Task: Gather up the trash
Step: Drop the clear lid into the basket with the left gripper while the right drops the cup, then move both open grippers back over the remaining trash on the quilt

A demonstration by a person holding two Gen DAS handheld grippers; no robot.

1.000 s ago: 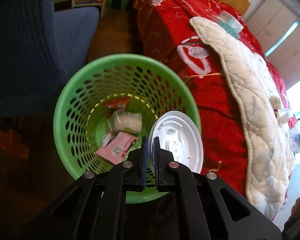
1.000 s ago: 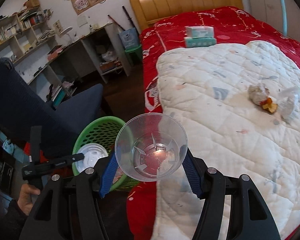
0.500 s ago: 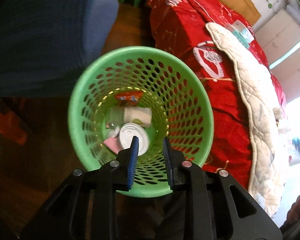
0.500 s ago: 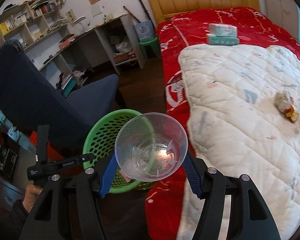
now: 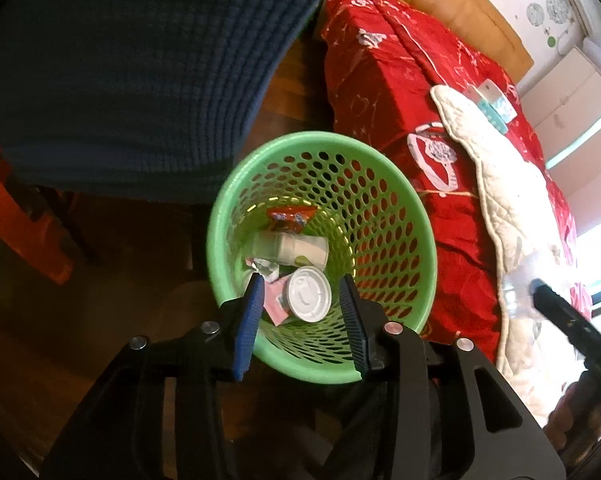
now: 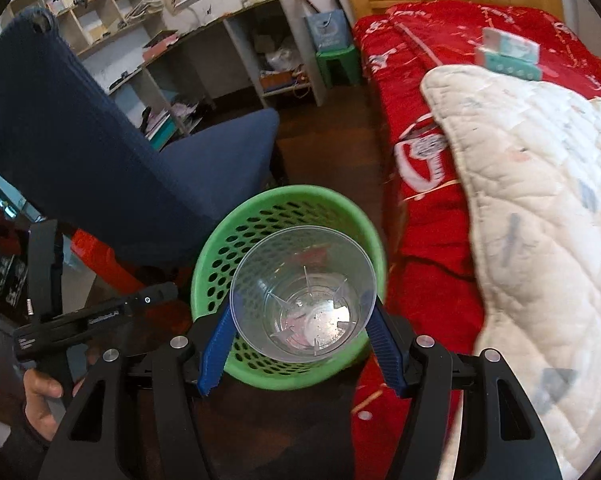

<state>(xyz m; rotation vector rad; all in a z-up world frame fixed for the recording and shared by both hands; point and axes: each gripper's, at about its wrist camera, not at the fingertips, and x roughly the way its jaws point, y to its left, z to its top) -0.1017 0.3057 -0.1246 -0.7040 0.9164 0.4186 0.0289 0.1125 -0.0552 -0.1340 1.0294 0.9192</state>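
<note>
A green perforated trash basket (image 5: 404, 200) stands on the floor beside the bed. Inside lie a white cup lid (image 5: 309, 294), a white paper cup (image 5: 290, 247), a pink wrapper (image 5: 277, 303) and a red wrapper (image 5: 290, 215). My left gripper (image 5: 300, 300) is open and empty, just above the basket's near rim. My right gripper (image 6: 302, 320) is shut on a clear plastic cup (image 6: 304, 292), held with its mouth toward the camera, over the basket (image 6: 216, 248). The left gripper's body (image 6: 80, 316) shows at the lower left in the right wrist view.
A dark blue chair (image 6: 100, 152) stands just behind the basket. The bed with a red cover (image 6: 428, 80) and a white quilt (image 6: 540, 200) is to the right, with tissue packs (image 6: 508, 56) on it. A desk and shelves (image 6: 220, 48) are at the back.
My left gripper opened and the white lid dropped into the basket; its jaws then spread wider. My right gripper carried the clear cup left from the bed to above the basket.
</note>
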